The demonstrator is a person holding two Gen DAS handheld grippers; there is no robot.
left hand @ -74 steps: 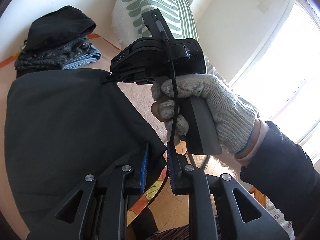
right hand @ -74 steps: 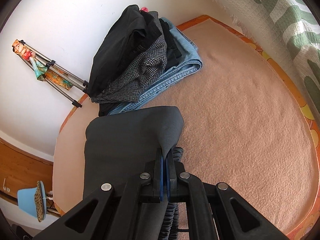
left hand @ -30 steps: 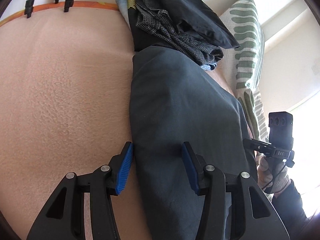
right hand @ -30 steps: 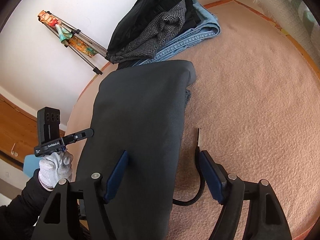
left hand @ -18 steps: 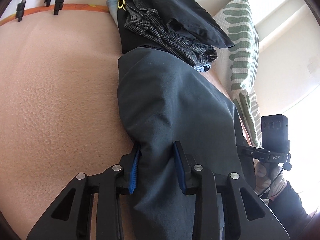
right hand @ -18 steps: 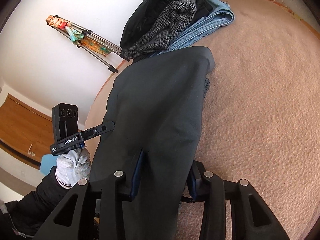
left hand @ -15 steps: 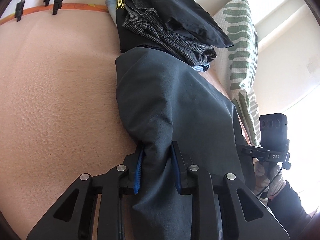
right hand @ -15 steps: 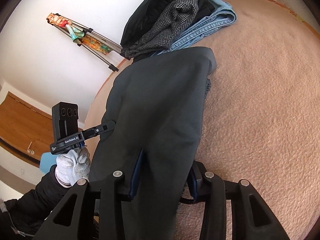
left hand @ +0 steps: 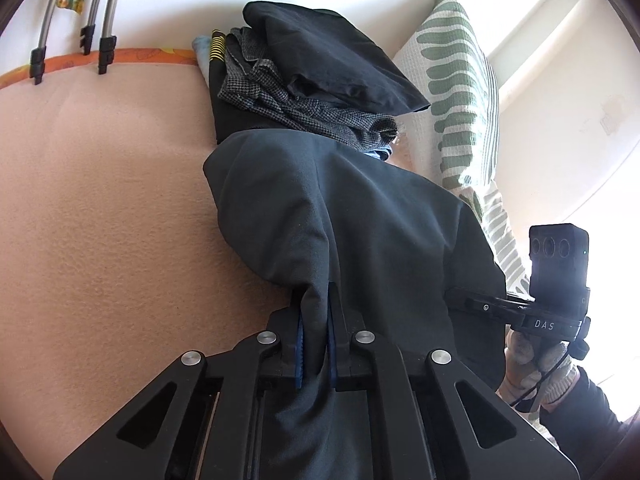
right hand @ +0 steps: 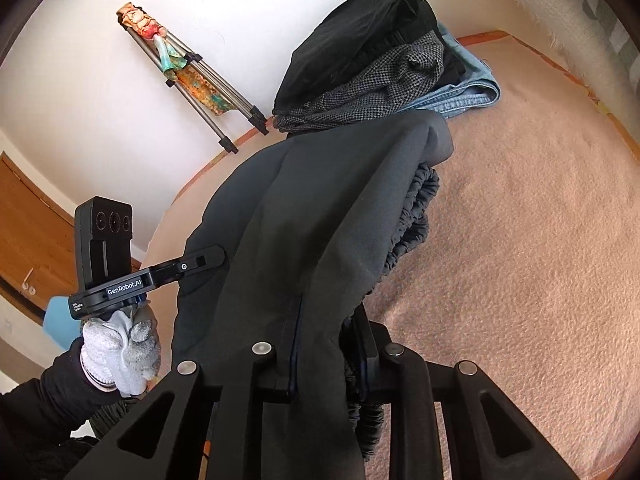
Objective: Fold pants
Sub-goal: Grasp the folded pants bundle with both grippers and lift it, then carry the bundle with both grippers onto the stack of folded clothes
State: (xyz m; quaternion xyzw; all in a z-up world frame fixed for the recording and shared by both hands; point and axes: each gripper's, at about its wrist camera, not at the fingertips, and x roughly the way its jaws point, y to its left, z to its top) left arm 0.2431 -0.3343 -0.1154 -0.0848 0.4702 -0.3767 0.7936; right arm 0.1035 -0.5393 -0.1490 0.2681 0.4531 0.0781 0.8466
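Observation:
The dark grey pants (left hand: 360, 216) lie folded lengthwise on the pink blanket (left hand: 100, 200), far end touching a pile of clothes. My left gripper (left hand: 314, 344) is shut on the near left edge of the pants, fabric bunched between the blue pads. My right gripper (right hand: 326, 356) is shut on a thick bunch of the pants (right hand: 320, 216) at their near right side; the elastic waistband (right hand: 412, 216) hangs out on the right. Each gripper shows in the other's view, held by a gloved hand (right hand: 120, 344).
A pile of folded clothes (left hand: 316, 80), black, checked and denim, sits at the far end of the bed by the white wall. A green-striped pillow (left hand: 460, 92) stands at right. A folded metal rack (right hand: 196, 80) leans on the wall.
Both grippers went from open astride the pants' near edges to shut on the fabric. The near end of the pants has lifted and bunched up.

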